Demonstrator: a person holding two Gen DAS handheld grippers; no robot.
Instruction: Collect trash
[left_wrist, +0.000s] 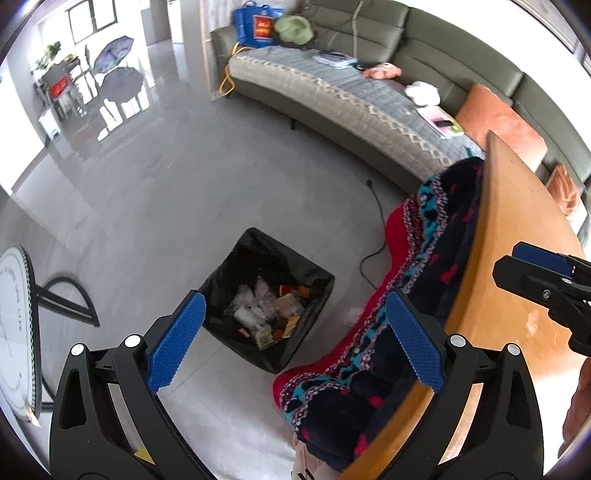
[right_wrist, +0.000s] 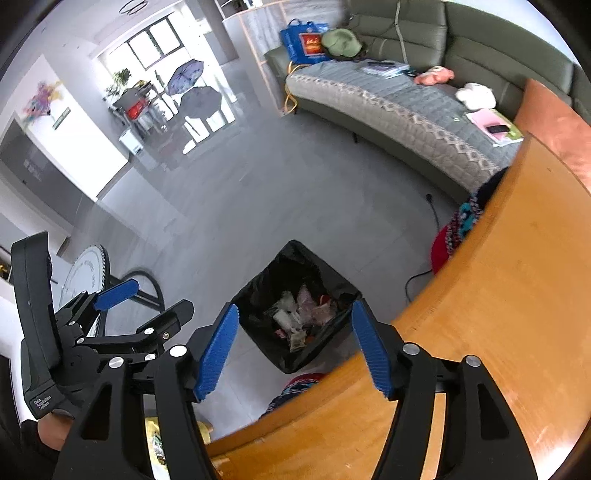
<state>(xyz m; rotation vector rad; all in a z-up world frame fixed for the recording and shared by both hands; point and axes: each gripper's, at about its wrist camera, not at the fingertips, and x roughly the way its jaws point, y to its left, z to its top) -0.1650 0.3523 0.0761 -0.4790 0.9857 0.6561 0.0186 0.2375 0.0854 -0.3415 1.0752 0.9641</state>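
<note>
Both claws hang empty above the floor at the table's edge, looking down at the bin (left_wrist: 267, 299). The left claw (left_wrist: 291, 341) is released, its 2 blue pads spread wide with nothing between them. The right claw (right_wrist: 293, 350) is also released and holds nothing; through its gap only the bin shows below.

The bin, lined with a black bag, stands on the grey floor just beside the wooden table (right_wrist: 498, 314). It already holds a heap of trash (left_wrist: 267, 312): clear wrappers, crumpled plastic, and some orange and yellow scraps. That points to much of the collecting being done.

What is left looks small. The stretch of table in view is bare of litter. A small pale scrap (left_wrist: 352, 314) lies on the floor between the bin and the patterned blanket (left_wrist: 406, 295) that hangs off the table; I judge it to be a likely remaining piece, though it is too blurred to be sure. Something yellowish (right_wrist: 157, 439) shows under the right claw near the table's edge, and I cannot tell whether it is trash.
</note>
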